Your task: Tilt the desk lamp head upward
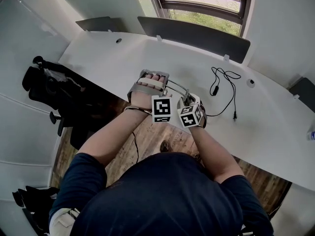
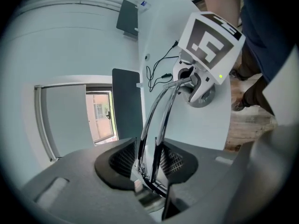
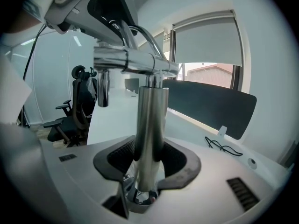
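At the near edge of the white curved table, the desk lamp stands between both grippers, whose cubes carry black-and-white square markers. The right gripper has its ribbed black jaws clamped on the lamp's thick, round chrome post, which stands upright with a T-shaped joint on top. The left gripper pinches the twin thin chrome rods, whose long, curved run leads back to that joint. A black cable lies on the table, well apart.
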`<state>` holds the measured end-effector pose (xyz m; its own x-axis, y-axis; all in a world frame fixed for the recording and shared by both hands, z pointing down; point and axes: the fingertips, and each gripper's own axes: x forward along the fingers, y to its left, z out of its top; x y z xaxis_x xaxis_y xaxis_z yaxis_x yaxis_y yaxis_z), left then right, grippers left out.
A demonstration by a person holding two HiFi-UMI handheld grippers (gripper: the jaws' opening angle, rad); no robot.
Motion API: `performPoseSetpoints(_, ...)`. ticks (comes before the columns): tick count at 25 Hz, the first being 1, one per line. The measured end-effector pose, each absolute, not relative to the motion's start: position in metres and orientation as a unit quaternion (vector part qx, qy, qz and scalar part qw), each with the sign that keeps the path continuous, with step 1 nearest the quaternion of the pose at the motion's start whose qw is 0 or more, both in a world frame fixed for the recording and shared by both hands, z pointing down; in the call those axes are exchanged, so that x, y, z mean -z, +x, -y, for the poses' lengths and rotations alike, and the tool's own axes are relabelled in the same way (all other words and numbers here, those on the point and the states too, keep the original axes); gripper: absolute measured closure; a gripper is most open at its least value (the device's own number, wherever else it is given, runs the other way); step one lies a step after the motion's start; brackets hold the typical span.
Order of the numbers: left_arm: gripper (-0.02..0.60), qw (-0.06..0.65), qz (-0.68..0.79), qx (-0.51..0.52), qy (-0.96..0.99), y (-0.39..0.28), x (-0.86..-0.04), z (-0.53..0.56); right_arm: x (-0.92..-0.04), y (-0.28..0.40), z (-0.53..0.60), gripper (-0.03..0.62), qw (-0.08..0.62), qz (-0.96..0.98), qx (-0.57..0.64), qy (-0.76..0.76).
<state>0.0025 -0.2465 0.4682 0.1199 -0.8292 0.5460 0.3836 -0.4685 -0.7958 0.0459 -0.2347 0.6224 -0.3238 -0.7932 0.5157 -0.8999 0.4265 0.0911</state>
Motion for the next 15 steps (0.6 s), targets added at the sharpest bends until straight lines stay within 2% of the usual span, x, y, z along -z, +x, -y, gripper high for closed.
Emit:
performPoseSetpoints(5, 0.383, 0.490, -0.203, 0.615, -0.584, 0.001, -0.461, 0.241, -0.621, 0.047, 0.235, 0.429, 0.255, 0.805, -0.103, 0.526)
performPoseSetpoints(9, 0.376, 0.488, -0.209, 0.594, -0.604, 0.000, -0.453, 0.230, -0.607, 0.049, 0.227, 0.402, 0.242, 0.809, -0.090, 0.528)
performPoseSetpoints(15, 0.376, 0.470, -0.231, 0.554, -0.648, -0.001, -0.436, 0.214, -0.581, 0.052, 0.194, 0.399, 0.228, 0.816, -0.086, 0.524)
